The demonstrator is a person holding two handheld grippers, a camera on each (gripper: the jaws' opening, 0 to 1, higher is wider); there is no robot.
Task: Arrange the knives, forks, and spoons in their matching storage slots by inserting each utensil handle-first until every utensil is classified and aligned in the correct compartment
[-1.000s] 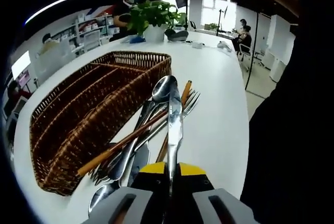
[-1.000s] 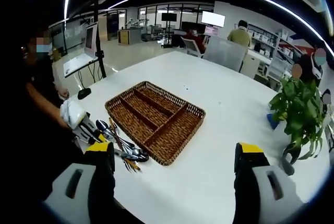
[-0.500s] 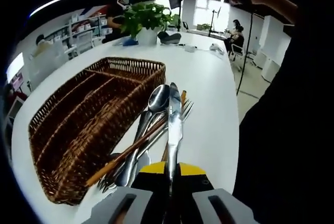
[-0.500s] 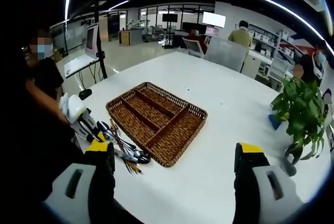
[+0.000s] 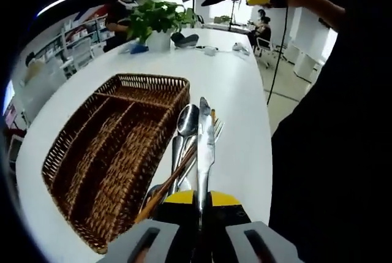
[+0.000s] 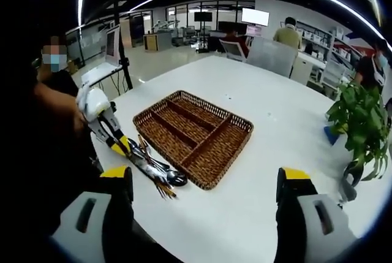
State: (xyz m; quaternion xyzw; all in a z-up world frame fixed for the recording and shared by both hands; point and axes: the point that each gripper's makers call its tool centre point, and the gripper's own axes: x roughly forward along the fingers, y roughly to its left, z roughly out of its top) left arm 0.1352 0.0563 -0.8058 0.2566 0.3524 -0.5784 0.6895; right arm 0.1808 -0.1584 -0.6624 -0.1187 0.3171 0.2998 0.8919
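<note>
A white table [image 6: 245, 202] spans the lower frame in the right gripper view, with a leafy potted plant [image 6: 358, 116] at its right edge. In the left gripper view, that plant [image 5: 156, 21] sits upper left beside a dark object [image 5: 185, 39].

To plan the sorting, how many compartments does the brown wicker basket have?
4: in the brown wicker basket, three long parallel slots and one crosswise slot at the end.

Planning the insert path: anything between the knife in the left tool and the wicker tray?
Nothing visible. The left tool is shut on the silver table knife, lifted above the loose pile of utensils. The empty brown wicker divided tray lies right beside that pile, its compartments open from above.
</note>
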